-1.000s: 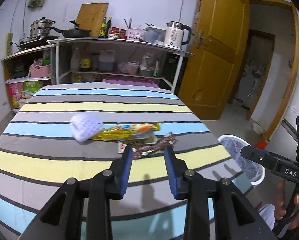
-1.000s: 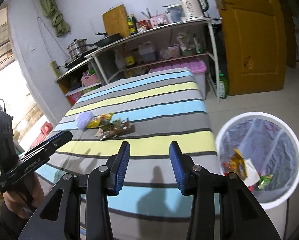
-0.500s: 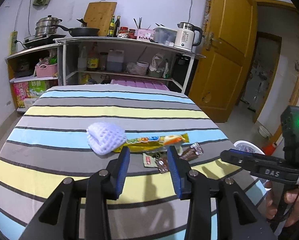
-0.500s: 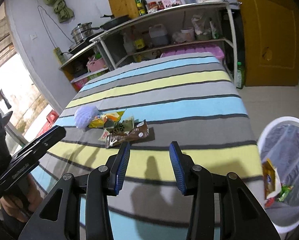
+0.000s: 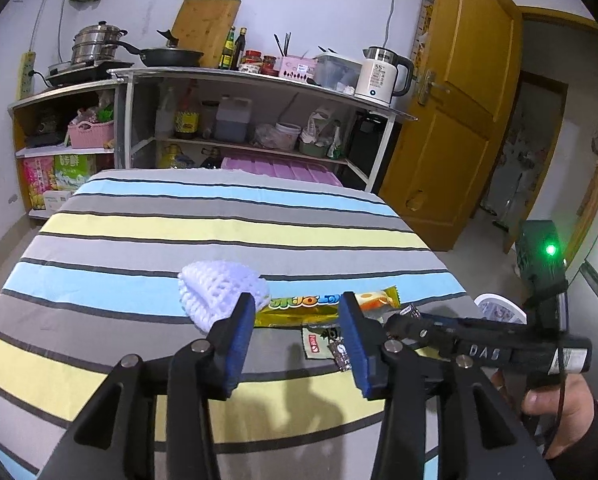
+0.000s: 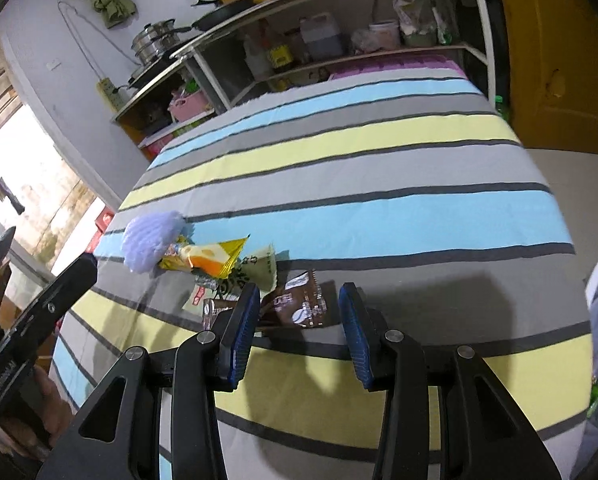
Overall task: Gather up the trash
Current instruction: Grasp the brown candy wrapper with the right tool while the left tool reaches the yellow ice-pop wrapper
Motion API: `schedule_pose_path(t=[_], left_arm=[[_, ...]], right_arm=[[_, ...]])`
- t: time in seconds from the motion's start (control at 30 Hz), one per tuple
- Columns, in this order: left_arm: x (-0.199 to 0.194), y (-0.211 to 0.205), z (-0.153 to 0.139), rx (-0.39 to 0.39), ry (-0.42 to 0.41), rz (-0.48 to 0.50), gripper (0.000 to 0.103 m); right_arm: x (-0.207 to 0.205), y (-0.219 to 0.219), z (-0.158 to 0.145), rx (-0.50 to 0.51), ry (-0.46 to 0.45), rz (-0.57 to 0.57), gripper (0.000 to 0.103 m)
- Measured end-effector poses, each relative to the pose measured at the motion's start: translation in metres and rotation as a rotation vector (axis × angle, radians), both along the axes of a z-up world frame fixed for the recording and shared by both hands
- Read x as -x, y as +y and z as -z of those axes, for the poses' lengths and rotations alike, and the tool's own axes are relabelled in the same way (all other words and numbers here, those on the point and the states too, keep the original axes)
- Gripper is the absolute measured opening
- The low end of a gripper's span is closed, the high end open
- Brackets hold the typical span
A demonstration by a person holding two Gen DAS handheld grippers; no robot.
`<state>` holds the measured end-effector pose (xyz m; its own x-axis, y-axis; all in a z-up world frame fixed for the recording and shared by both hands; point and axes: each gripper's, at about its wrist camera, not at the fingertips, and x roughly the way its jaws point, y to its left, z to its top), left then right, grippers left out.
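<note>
Wrappers lie in a small heap on the striped tablecloth, and we take the brown wrapper as our mark. It sits just ahead of the right gripper, between its unclenched jaws, which have just been narrowing, nothing pinched yet. Beyond it, the yellow wrapper runs crosswise before the left gripper, jaws just widening, empty. White foam netting flanks the heap; the bin waits past the cloth's edge.

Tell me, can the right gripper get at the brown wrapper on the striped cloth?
Probably yes. The brown wrapper lies just ahead of the right gripper, whose jaws have just been closing but are apart with nothing between them; nothing covers it.
</note>
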<state>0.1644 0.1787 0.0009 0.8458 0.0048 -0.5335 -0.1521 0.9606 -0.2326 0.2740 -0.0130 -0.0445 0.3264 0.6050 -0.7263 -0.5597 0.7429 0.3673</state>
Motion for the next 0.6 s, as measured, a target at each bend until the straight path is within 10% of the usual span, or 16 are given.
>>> schedule_pose_path(t=[0.6], left_arm=[[-0.066,-0.019,0.011,0.015,0.083,0.059,0.059]], right_arm=[[0.02,-0.049,-0.008,-0.025,-0.034,0.041,0.013]])
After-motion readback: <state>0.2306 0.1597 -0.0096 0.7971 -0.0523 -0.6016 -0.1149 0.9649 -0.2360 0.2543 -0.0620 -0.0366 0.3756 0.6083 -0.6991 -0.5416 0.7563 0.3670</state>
